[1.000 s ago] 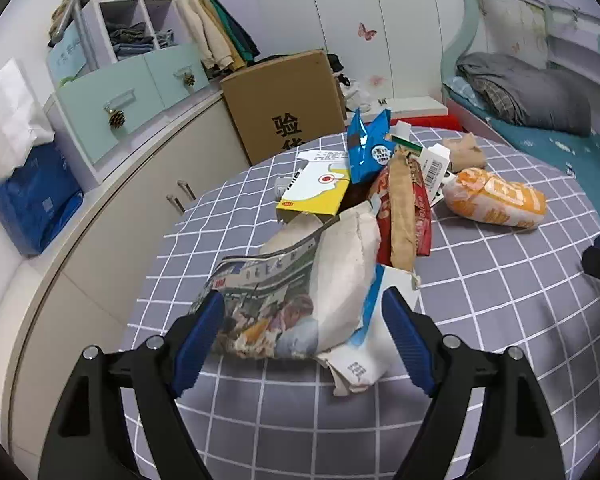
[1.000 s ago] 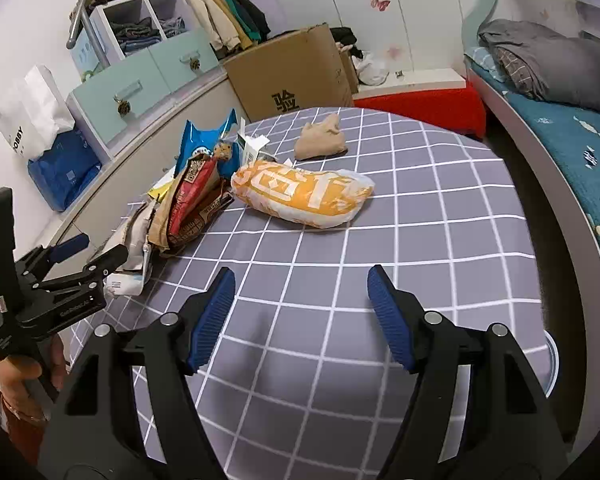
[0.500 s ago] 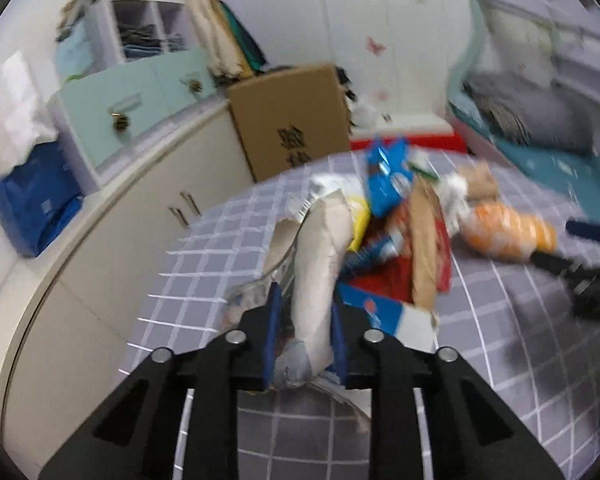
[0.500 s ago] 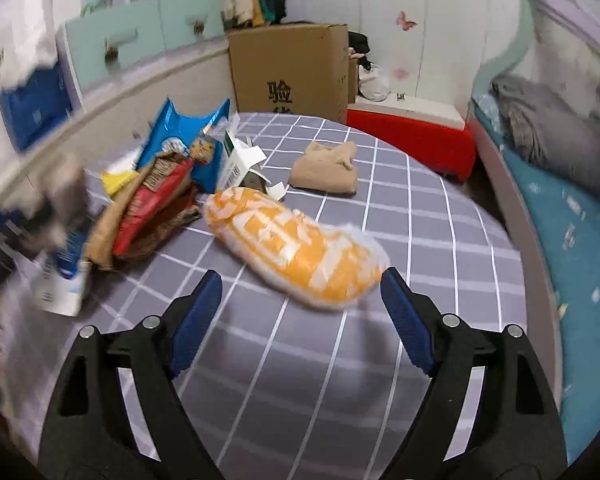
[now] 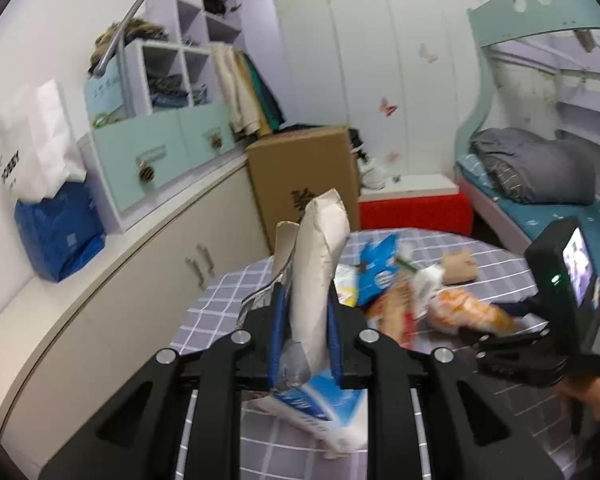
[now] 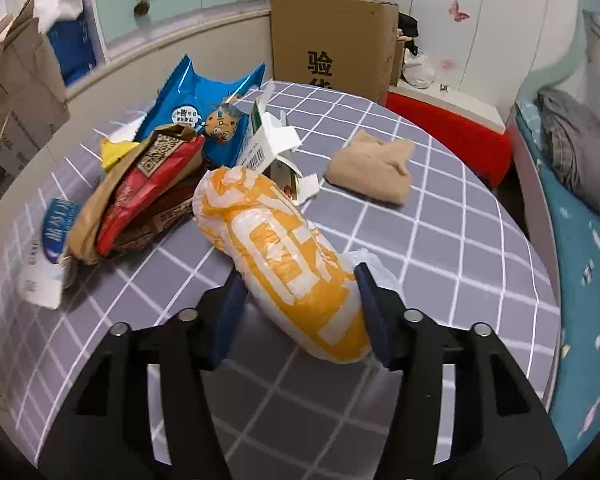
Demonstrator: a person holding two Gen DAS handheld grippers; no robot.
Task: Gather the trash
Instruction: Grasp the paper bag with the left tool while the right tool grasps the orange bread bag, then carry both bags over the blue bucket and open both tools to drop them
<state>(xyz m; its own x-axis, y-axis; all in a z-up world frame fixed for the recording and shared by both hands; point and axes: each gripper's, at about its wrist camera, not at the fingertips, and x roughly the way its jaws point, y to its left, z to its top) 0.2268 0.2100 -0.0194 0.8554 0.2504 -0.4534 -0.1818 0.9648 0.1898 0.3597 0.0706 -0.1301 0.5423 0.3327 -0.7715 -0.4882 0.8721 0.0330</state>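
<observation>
My left gripper (image 5: 303,336) is shut on a crumpled white and printed paper bag (image 5: 318,264) and holds it upright above the checked tablecloth (image 5: 228,300). My right gripper (image 6: 300,300) stands open around the near end of an orange and white plastic bag (image 6: 284,256) that lies on the cloth; the pads do not squeeze it. Left of it lies a pile of trash: a blue snack bag (image 6: 204,108), a red and brown wrapper (image 6: 140,192), a torn white carton (image 6: 272,140).
A tan folded cloth (image 6: 372,168) lies at the far right of the table (image 6: 460,240). A cardboard box (image 6: 332,40) and a red bench (image 6: 448,128) stand behind it. White cabinets (image 5: 100,320) run along the left. A bed (image 5: 540,200) is at the right.
My left gripper closed on the paper bag and lifted it off the table. My right gripper moved forward until its open fingers came around the orange bag.
</observation>
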